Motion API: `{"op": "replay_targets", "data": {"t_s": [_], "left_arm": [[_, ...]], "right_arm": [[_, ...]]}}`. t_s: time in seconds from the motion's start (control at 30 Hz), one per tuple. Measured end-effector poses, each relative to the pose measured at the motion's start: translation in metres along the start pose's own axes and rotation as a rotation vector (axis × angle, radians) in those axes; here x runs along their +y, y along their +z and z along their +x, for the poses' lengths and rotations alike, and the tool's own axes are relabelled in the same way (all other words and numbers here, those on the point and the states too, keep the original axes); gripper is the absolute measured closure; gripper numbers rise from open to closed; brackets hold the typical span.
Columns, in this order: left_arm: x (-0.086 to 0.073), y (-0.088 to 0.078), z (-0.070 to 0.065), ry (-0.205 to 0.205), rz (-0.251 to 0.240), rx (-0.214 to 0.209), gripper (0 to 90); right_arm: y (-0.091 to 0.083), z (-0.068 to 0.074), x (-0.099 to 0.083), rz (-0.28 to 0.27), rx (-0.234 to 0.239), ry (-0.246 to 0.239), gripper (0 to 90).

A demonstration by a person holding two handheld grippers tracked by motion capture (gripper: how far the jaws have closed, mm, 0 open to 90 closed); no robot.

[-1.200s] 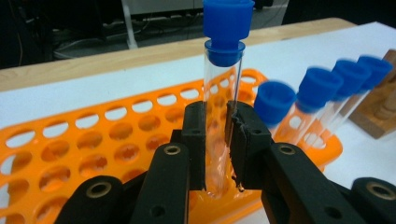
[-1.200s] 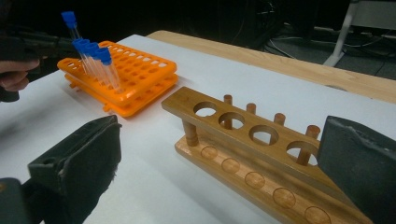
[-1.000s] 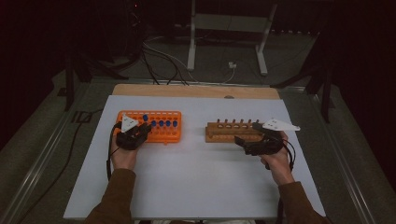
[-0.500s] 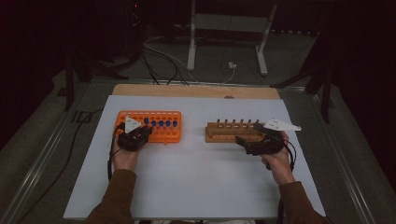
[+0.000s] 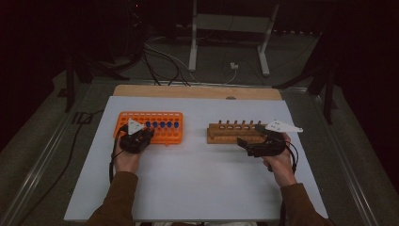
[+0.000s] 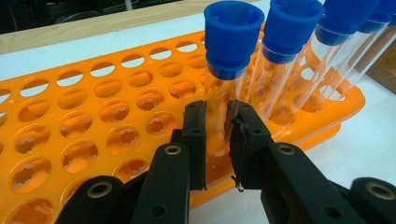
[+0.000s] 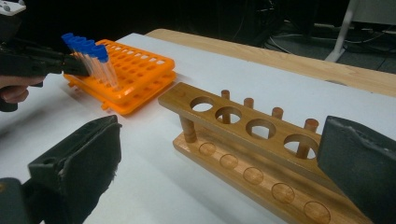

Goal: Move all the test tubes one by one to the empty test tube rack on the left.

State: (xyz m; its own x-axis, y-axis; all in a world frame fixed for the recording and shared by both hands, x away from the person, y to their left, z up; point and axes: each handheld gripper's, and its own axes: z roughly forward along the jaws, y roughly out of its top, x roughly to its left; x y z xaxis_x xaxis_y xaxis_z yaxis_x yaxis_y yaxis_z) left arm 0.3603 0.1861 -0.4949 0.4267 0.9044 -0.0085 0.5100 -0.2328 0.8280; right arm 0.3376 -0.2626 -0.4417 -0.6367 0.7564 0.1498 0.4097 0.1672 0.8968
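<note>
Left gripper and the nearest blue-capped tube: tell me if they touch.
Touching. The left gripper view shows the left gripper with both pads pressed against the tube above the orange rack.

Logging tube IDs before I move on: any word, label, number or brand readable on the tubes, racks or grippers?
None can be read.
Tubes: clear glass, plain blue caps, no label.
Orange rack: no print or numbers.
Wooden rack: bare wood.
Left gripper, right gripper: plain black, no brand visible.

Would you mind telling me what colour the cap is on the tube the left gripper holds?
Blue; the cap shows best in the left gripper view.
</note>
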Motion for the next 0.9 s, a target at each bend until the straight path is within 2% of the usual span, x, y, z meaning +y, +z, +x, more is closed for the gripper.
{"op": "replay_targets", "data": {"t_s": [0.2, 0.3, 0.47, 0.67, 0.87, 0.9], "left_arm": [[-0.001, -0.001, 0.000, -0.007, -0.001, -0.002, 78.2], [0.000, -0.001, 0.001, -0.028, -0.001, -0.012, 77.0], [-0.001, -0.005, 0.004, -0.053, -0.024, -0.022, 68.3], [-0.001, -0.022, 0.006, -0.082, -0.093, -0.044, 57.3], [0.001, -0.045, 0.007, -0.080, -0.173, -0.060, 46.0], [0.002, -0.048, 0.006, -0.081, -0.178, -0.063, 41.3]], "right_arm": [[-0.001, 0.000, 0.000, -0.002, 0.000, -0.002, 0.0], [-0.002, 0.000, 0.000, -0.004, -0.002, -0.002, 0.0], [-0.005, -0.002, 0.000, -0.009, -0.007, 0.001, 0.0], [-0.009, -0.003, -0.001, -0.018, -0.016, 0.005, 0.0], [-0.016, -0.005, -0.004, -0.039, -0.029, 0.006, 0.0], [-0.017, -0.005, -0.005, -0.041, -0.032, 0.007, 0.0]]}}
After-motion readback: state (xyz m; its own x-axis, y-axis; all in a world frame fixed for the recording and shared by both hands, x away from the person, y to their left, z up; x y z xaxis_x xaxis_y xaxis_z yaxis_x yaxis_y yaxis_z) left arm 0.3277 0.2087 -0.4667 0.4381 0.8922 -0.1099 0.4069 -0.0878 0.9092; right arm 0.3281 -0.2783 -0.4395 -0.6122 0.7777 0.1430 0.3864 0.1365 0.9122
